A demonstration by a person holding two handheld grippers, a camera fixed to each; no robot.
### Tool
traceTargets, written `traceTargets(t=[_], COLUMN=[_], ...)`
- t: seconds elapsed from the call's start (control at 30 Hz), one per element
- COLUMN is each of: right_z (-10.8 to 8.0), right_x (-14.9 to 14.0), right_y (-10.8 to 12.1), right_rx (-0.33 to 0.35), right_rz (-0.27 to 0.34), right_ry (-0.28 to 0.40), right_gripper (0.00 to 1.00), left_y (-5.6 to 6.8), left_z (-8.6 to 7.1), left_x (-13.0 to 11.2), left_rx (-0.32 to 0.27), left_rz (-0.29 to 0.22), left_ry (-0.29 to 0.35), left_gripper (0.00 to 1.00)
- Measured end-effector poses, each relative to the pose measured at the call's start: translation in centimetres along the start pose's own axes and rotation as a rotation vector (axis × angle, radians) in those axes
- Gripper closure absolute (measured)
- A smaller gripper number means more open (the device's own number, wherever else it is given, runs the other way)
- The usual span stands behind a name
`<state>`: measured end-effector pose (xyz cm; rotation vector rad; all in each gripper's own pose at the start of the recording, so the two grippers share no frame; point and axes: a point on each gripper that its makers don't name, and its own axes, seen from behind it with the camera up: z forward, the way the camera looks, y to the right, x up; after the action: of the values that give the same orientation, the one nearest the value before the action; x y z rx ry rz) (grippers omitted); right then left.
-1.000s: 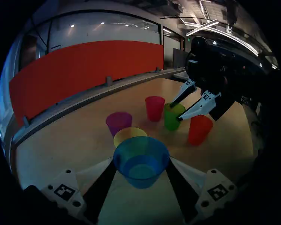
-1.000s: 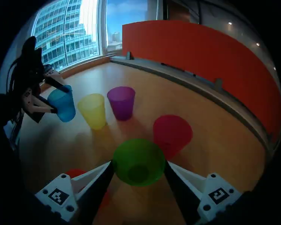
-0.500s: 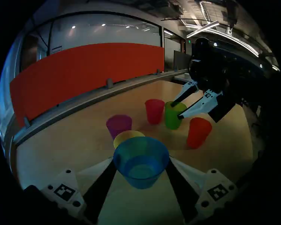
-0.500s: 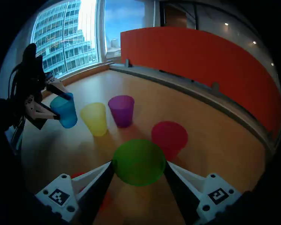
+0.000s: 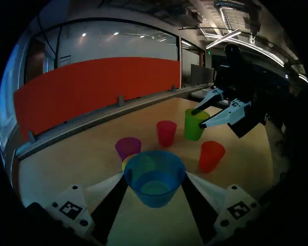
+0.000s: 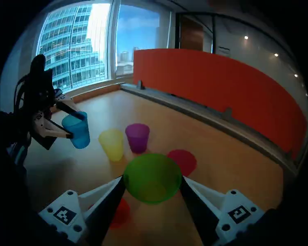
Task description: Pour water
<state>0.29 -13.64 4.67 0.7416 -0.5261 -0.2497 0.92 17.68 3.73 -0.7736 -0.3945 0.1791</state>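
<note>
Left hand-held gripper [image 5: 154, 177] pinches blue cup [image 5: 155, 186], right hand-held gripper [image 6: 152, 180] pinches green cup [image 6: 152, 176], both held above desk [image 5: 72, 164] w/ long axes approx. vertical, mouths up.

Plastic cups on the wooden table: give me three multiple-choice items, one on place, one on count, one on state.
1. Where is the translucent green plastic cup?
A. on a window ledge
B. between the fingers of the right gripper
C. in a sink

2. How many cups stand on the wooden table?
A. four
B. two
C. six

3. How does the left gripper hold the translucent blue plastic cup?
A. upside down
B. on its side
C. upright

Answers:
1 B: a finger presses on each side of it, off the table.
2 A: purple cup, yellow cup, red cup, orange cup.
3 C: its open mouth faces up.
</note>
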Motion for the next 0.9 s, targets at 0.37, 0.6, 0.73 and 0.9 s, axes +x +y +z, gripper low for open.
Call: traceTargets(t=[0.37,0.6,0.73,0.9], right_z=[-3.6,-5.5,-6.4,-7.3], right_x=[3.5,6.3,7.7,9.1], right_y=[-2.2,-3.5,-4.0,-4.1], right_rx=[-0.008,-0.007,0.003,0.009], right_rz=[-0.034,-0.026,-0.01,0.011], right_ry=[0.114,0.226,0.294,0.359], right_gripper=[0.07,0.07,0.07,0.07], left_y=[1.4,2.1,2.4,2.6], left_z=[-2.2,-3.6,-4.2,-4.8], left_x=[3.1,4.7,5.7,6.8], left_rx=[0.012,0.019,0.019,0.022], left_rz=[0.022,0.033,0.041,0.044], left_ry=[0.062,0.102,0.124,0.149], left_gripper=[0.14,0.14,0.14,0.14])
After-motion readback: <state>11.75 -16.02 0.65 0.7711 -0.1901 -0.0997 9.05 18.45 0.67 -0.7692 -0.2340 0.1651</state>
